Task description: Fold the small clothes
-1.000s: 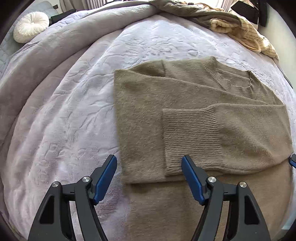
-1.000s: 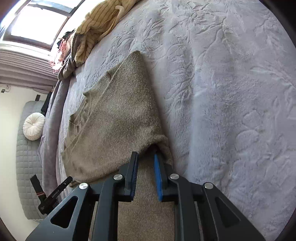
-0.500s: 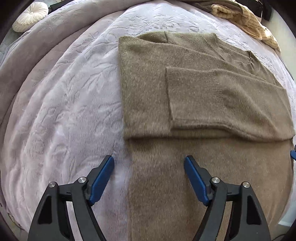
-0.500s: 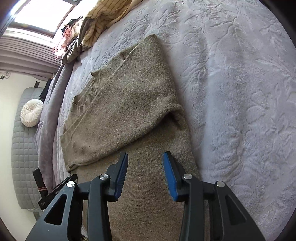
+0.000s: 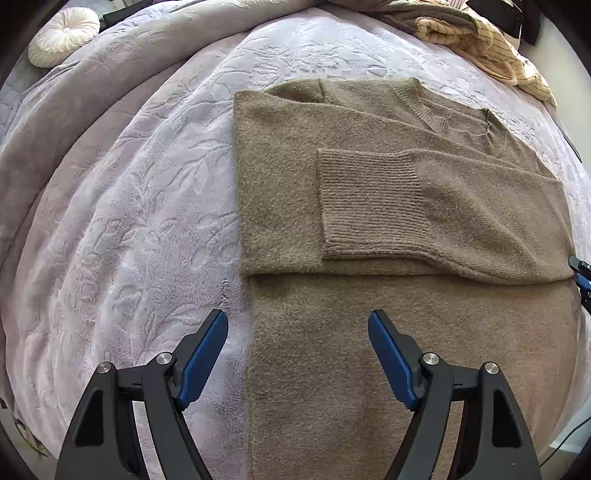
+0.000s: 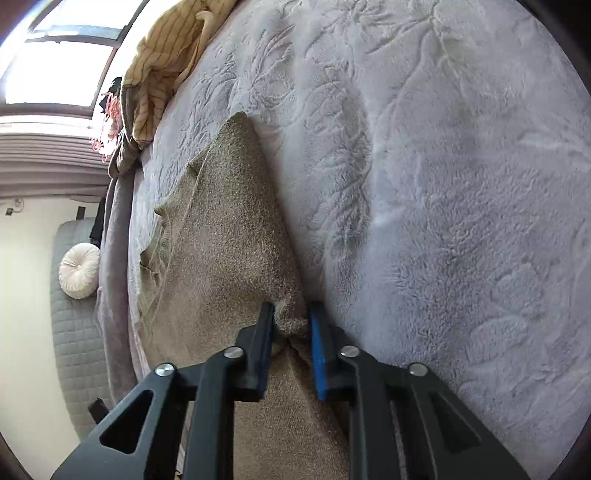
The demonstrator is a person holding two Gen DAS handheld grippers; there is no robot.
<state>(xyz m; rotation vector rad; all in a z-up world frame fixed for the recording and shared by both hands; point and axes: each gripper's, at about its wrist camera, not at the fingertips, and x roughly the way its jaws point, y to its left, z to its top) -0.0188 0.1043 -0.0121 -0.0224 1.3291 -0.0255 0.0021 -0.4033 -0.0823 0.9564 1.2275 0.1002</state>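
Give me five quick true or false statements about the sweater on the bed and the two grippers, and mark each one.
1. The brown sweater lies on a lilac bedspread. True.
2. The left gripper has its jaws clamped on the sweater's neckline. False: its jaws stand wide apart above the sweater's lower part, holding nothing.
3. The right gripper has a bunched side edge of the sweater between its jaws. True; the jaws are closing on it.
4. A sleeve with a ribbed cuff is folded across the sweater's front. True.
5. The round cream cushion sits on top of the sweater. False: it lies apart, beyond the bedspread's far edge.
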